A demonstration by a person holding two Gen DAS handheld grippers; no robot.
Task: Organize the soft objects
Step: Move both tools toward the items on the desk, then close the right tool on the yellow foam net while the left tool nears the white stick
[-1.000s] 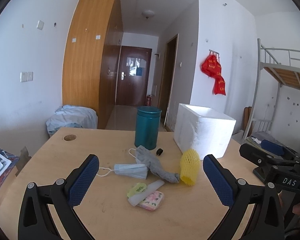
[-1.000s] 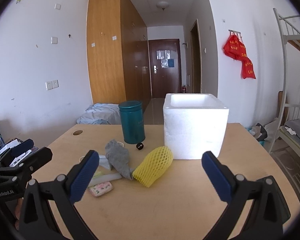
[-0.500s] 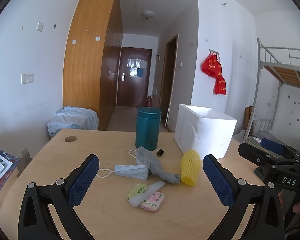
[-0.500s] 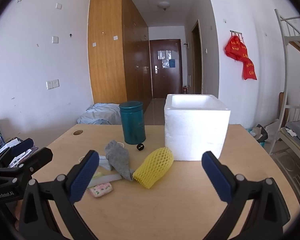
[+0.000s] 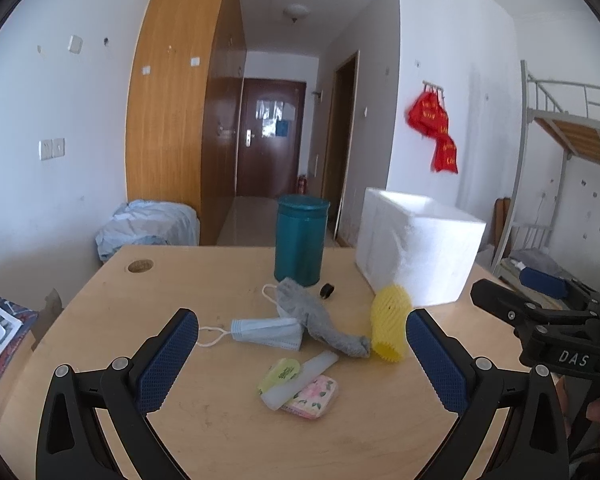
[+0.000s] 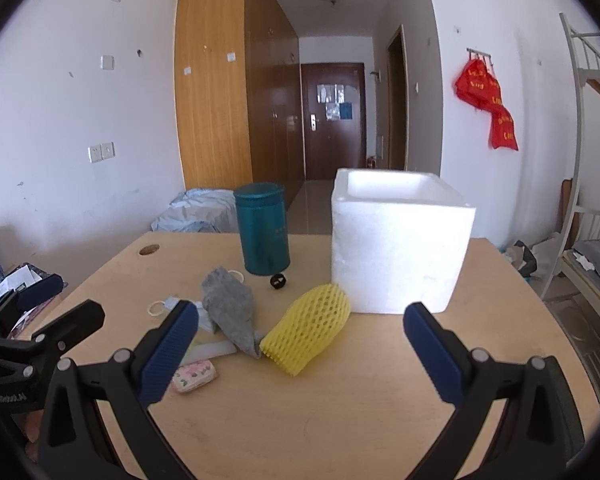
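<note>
left gripper (image 5: 300, 350): jaws spread wide, empty; face mask (image 5: 267, 332) and grey sock (image 5: 320, 320) lie between its fingers
right gripper (image 6: 300, 344): agape, empty; yellow foam net (image 6: 306, 332) between fingers, beside foam box (image 6: 400, 248)

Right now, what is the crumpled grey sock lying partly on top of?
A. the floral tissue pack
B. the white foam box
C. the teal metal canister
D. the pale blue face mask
D: the crumpled grey sock overlaps one end of the pale blue face mask on the wooden table, apart from box, canister and pack.
</note>
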